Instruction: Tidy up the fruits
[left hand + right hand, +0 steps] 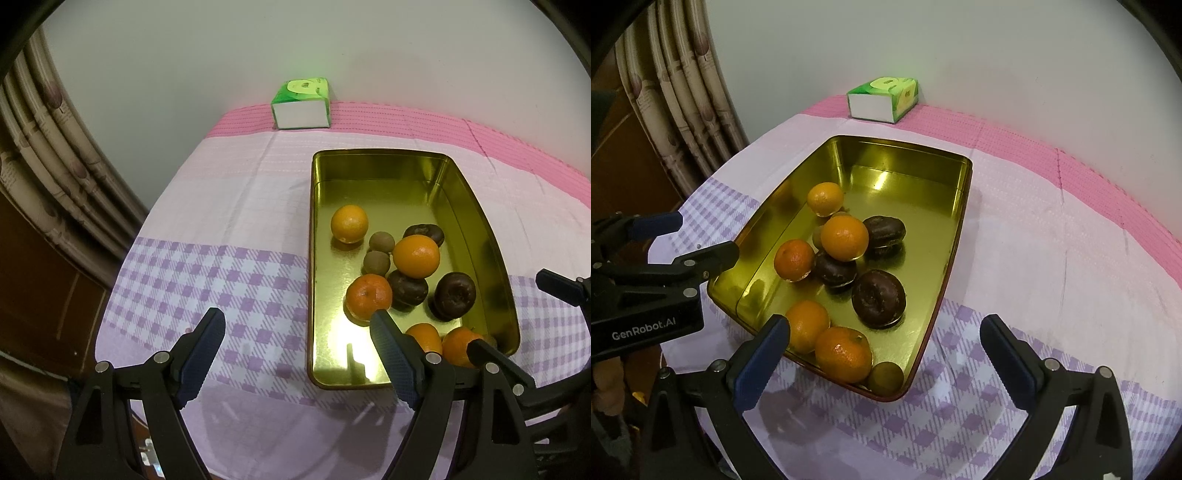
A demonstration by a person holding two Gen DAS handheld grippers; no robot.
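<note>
All the fruit in view lies inside the gold tin tray (960, 206) on the checked cloth (1034, 258) of the worktop: five oranges, three dark round fruits and small brown-green ones, bunched toward the near half while the far half is bare. No fruit shows on the cloth. That fits either a gathering that is done or a mixed heap awaiting sorting by kind; the pictures do not settle which.

The left tool (297, 326) hovers released and empty over the tray's near left rim, its right finger just before an orange (369, 297). The right tool (884, 338), also released and holding nothing, hovers over the near right corner, above another orange (843, 353) and a small brown-green fruit (885, 376).

Should any fruit be lifted, my judgement is this: come down from above with the jaws wide, straddle one fruit only, and close gently, since round fruit rolls on slick metal. The piled orange (844, 238) rests on its neighbours, so disturbing the dark fruit (834, 268) beneath would likely shift it. A green box (882, 99) stands far off by the wall.
</note>
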